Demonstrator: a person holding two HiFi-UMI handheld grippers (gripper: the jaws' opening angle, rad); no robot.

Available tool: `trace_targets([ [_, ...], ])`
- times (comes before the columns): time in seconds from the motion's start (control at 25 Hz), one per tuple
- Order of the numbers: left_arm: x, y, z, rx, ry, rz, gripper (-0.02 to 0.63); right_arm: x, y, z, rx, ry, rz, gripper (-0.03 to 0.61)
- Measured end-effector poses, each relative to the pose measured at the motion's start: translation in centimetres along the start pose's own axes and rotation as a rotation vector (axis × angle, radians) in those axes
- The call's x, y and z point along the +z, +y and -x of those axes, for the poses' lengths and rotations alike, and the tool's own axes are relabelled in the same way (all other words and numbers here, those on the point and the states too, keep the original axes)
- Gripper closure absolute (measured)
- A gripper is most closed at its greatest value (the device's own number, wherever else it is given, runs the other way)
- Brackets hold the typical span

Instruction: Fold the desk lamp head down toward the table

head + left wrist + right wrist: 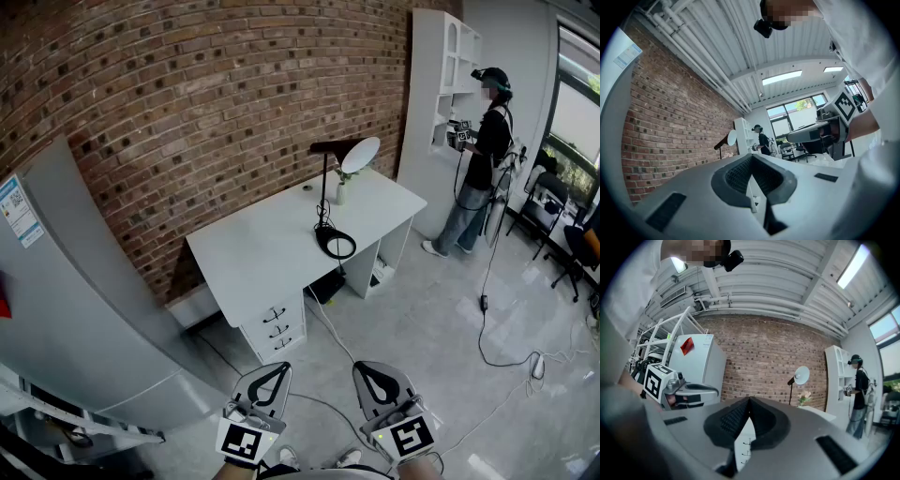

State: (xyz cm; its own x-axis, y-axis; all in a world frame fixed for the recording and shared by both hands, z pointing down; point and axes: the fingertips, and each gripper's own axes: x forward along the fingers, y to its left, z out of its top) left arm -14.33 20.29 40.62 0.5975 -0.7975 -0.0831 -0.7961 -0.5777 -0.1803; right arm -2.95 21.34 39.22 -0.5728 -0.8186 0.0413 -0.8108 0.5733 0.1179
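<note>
Pressed together and empty, left claw and right claw are cropped at the bottom edge; the distant desk lamp on the desk shows little detail.

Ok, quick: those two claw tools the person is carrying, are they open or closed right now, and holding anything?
Left gripper: closed, holding nothing.
Right gripper: closed, holding nothing.

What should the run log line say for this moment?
phase: not started | left gripper: shut, empty | right gripper: shut, empty | lamp head: raised, untouched | lamp stands on white desk
</note>
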Motion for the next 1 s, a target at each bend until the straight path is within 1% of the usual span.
trace_targets([
  [0.12,0.1,-0.2,-0.1,-0.006,-0.007,-0.002,0.606,-0.1,0.0,0.1,-0.001,0.005,-0.008,0.561],
  [0.28,0.0,-0.4,-0.3,-0.01,-0.004,0.005,0.606,0.3,-0.2,0.2,0.002,-0.025,-0.033,0.56],
  [0.72,-0.3,-0.6,-1.0,-0.004,0.007,0.009,0.606,-0.1,-1.1,0.1,0.005,-0.016,-0.035,0.56],
  [0.88,-0.5,-0.9,-1.7,0.001,0.01,0.027,0.606,-0.4,-1.8,0.6,0.002,-0.013,-0.034,0.56],
  [1.0,-0.1,-1.9,-2.7,0.004,0.006,0.016,0.606,-0.7,-3.0,1.6,0.004,-0.009,-0.035,0.56],
])
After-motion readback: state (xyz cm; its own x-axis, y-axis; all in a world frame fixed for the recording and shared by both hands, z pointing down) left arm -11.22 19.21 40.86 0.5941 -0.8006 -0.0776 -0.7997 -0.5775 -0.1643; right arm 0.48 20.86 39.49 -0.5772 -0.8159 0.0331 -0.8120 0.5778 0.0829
